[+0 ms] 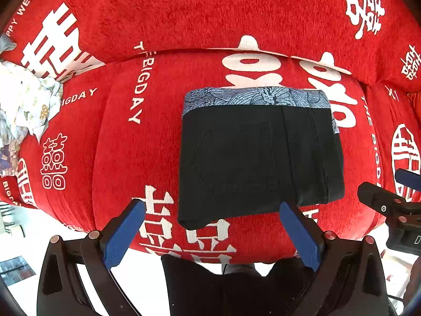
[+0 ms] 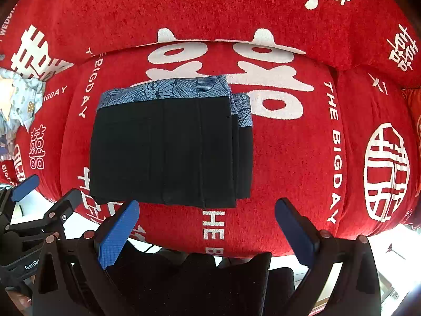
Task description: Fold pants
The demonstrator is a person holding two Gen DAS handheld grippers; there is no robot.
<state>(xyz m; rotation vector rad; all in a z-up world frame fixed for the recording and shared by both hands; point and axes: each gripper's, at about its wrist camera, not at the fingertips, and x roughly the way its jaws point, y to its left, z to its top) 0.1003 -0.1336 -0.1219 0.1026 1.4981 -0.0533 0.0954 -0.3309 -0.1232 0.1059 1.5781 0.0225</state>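
The black pants [image 1: 252, 158] lie folded into a compact rectangle on the red sofa seat [image 1: 118, 144], with a blue patterned band along their far edge. In the right wrist view the same folded pants [image 2: 168, 147] sit left of centre. My left gripper [image 1: 213, 208] hovers open just in front of the pants' near edge, nothing between its blue fingers. My right gripper [image 2: 206, 206] is open too, close to the near edge and holding nothing. The right gripper [image 1: 400, 184] shows at the right edge of the left wrist view, and the left gripper [image 2: 39, 189] at the left edge of the right one.
A red cover with white characters and "THE BIGDAY" lettering drapes the sofa backrest [image 1: 210, 13]. A crumpled pale patterned cloth [image 1: 23, 102] lies at the seat's left end. Pale floor [image 1: 65, 226] shows below the seat's front edge. Dark clothing of the person [image 2: 189, 284] fills the bottom centre.
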